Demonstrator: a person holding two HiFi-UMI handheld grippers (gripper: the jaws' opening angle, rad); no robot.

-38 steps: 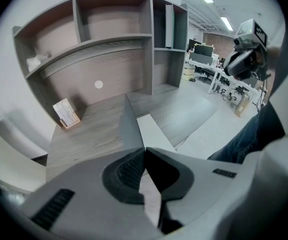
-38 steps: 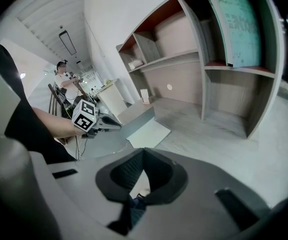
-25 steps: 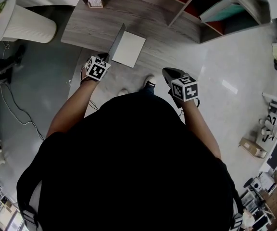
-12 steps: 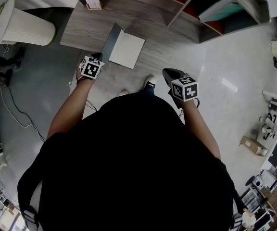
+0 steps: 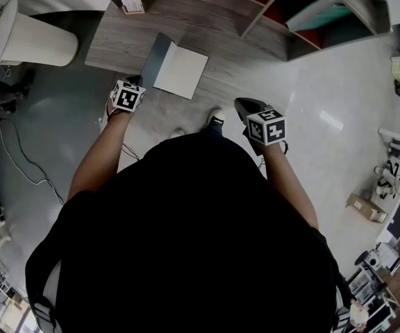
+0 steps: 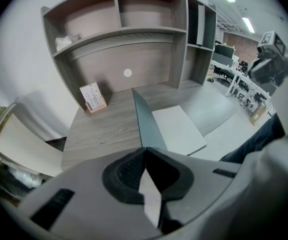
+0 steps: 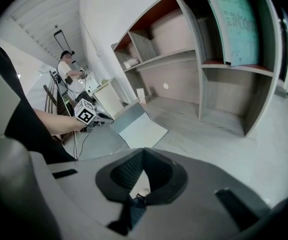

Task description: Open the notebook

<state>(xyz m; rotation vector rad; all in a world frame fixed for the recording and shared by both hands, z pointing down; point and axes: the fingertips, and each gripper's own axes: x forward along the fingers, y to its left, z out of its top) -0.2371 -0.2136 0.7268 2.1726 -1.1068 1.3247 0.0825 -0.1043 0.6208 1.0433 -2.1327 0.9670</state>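
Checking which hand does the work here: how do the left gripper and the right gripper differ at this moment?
The left gripper is clamped on the notebook's dark cover, which stands raised off the white page; the right gripper holds nothing. The left gripper is at the desk edge; the right gripper is apart from it, over the floor. Both have their jaws closed.

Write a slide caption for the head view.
Left gripper holds the notebook cover raised above the wooden desk; right gripper hangs empty.
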